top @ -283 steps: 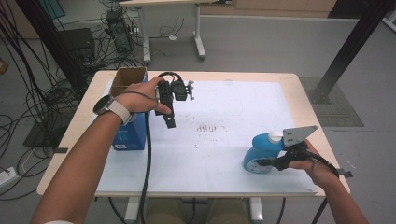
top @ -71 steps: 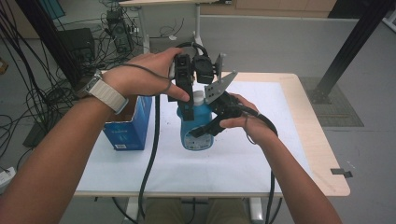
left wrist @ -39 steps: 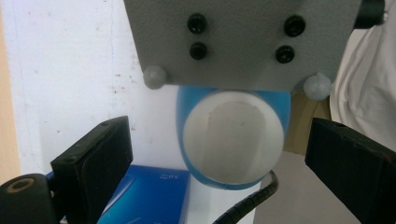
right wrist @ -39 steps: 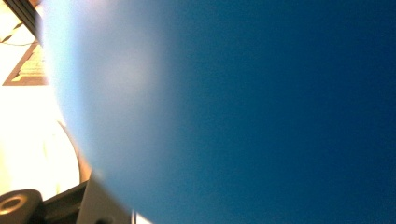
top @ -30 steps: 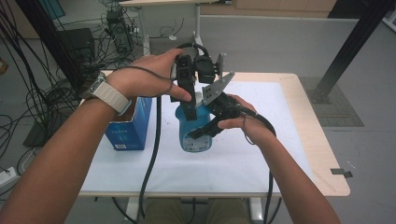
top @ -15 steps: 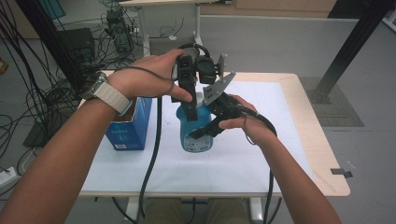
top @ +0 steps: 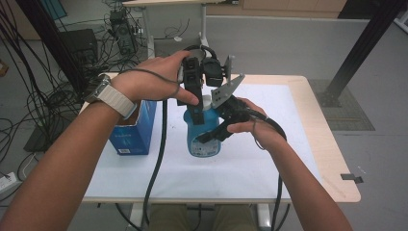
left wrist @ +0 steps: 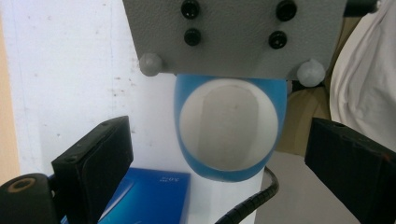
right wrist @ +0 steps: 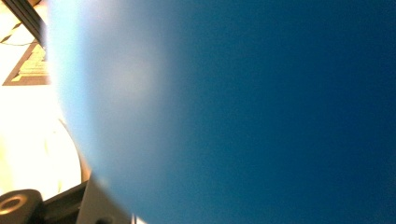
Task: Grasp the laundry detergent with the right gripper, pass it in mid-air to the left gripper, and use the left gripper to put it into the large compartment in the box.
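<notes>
A: Where's the blue bottle (top: pixel 204 137)?

B: Upright mid-tabletop, slightly toward the near edge. Blue box (top: pixel 133 131) stands just beside it, toward the left edge.

A: Right gripper (top: pixel 211 136)?

B: Clamped on the bottle's side. In the right gripper view the blue wall (right wrist: pixel 243 112) is pressed up close.

A: Left gripper (top: pixel 197 115)?

B: Above the bottle's top, pointing down. In the left gripper view the jaws stand apart on either side of the bottle's white mouth (left wrist: pixel 229 128), not touching it.

No text is readable: the blue box (top: pixel 131 130) has a small white label and the blue bottle (top: pixel 202 139) a round one, both too small to read.
</notes>
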`<state>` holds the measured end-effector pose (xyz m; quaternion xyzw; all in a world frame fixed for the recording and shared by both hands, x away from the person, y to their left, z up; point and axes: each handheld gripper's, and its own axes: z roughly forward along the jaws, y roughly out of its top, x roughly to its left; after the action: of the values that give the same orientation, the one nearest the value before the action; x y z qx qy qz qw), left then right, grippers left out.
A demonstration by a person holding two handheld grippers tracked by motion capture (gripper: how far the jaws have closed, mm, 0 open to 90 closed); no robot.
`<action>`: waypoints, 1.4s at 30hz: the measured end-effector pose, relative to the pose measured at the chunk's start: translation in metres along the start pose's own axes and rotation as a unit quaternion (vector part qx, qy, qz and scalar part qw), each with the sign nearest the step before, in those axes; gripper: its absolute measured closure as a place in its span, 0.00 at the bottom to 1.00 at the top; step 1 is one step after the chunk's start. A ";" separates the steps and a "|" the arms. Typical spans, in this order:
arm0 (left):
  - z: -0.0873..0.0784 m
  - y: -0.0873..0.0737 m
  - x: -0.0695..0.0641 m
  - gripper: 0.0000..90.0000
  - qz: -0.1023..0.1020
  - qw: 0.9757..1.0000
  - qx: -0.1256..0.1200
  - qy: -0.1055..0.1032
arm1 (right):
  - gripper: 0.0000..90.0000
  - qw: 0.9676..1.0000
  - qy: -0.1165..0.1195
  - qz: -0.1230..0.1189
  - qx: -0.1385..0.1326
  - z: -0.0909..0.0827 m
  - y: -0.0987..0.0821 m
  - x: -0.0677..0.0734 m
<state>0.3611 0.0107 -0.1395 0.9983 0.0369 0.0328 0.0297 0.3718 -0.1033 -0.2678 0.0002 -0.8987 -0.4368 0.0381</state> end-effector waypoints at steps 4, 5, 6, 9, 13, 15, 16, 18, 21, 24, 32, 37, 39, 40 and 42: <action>0.000 0.001 -0.001 0.09 0.001 1.000 0.002 0.000 | 0.48 1.000 -0.001 0.000 -0.001 0.000 0.000 0.001; 0.000 0.001 -0.001 0.09 0.001 1.000 0.002 0.000 | 0.48 1.000 0.000 0.000 -0.001 0.000 0.000 0.000; 0.000 0.001 -0.001 0.09 0.002 1.000 0.001 0.001 | 0.48 1.000 0.000 0.000 0.000 0.000 0.001 0.001; -0.001 0.001 -0.002 0.09 0.003 1.000 0.004 0.002 | 0.48 1.000 0.000 -0.002 0.000 -0.001 0.001 0.001; -0.001 0.000 -0.002 0.09 0.001 1.000 0.002 0.002 | 0.48 1.000 -0.001 -0.003 0.001 -0.001 0.000 0.001; -0.001 0.000 -0.002 0.09 0.001 1.000 0.002 0.002 | 0.48 1.000 -0.001 -0.002 0.001 -0.002 0.000 0.001; -0.001 0.000 -0.002 0.09 0.001 1.000 0.001 0.002 | 0.48 1.000 -0.001 -0.002 0.000 -0.002 0.000 0.001; -0.001 0.000 -0.002 0.09 0.000 1.000 0.002 0.002 | 0.48 1.000 -0.001 -0.002 0.000 -0.002 0.000 0.001; -0.001 0.000 -0.001 0.09 -0.001 1.000 0.001 0.003 | 0.48 1.000 -0.003 -0.002 0.000 -0.002 0.000 0.001; -0.001 0.000 -0.002 0.09 -0.001 1.000 0.001 0.003 | 0.48 1.000 -0.001 -0.001 0.000 -0.002 0.000 0.000; -0.001 0.001 -0.002 0.09 -0.001 1.000 0.002 0.002 | 0.48 1.000 -0.002 -0.003 -0.002 -0.002 0.000 0.000; -0.001 0.000 -0.002 0.09 0.000 1.000 0.001 0.002 | 0.48 1.000 -0.002 -0.002 -0.001 -0.002 0.000 0.001; -0.001 0.000 -0.002 0.09 -0.001 1.000 0.001 0.002 | 0.48 1.000 -0.002 -0.003 0.000 -0.002 0.000 0.001; -0.001 0.000 -0.002 0.09 -0.001 1.000 0.000 0.003 | 0.48 1.000 -0.003 -0.004 0.000 -0.002 0.000 0.001; -0.001 0.000 -0.002 0.09 -0.001 1.000 0.002 0.003 | 0.48 1.000 -0.002 -0.003 0.000 -0.002 0.000 0.000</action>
<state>0.3590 0.0107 -0.1387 0.9982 0.0381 0.0357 0.0280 0.3718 -0.1050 -0.2668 0.0019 -0.8986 -0.4373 0.0348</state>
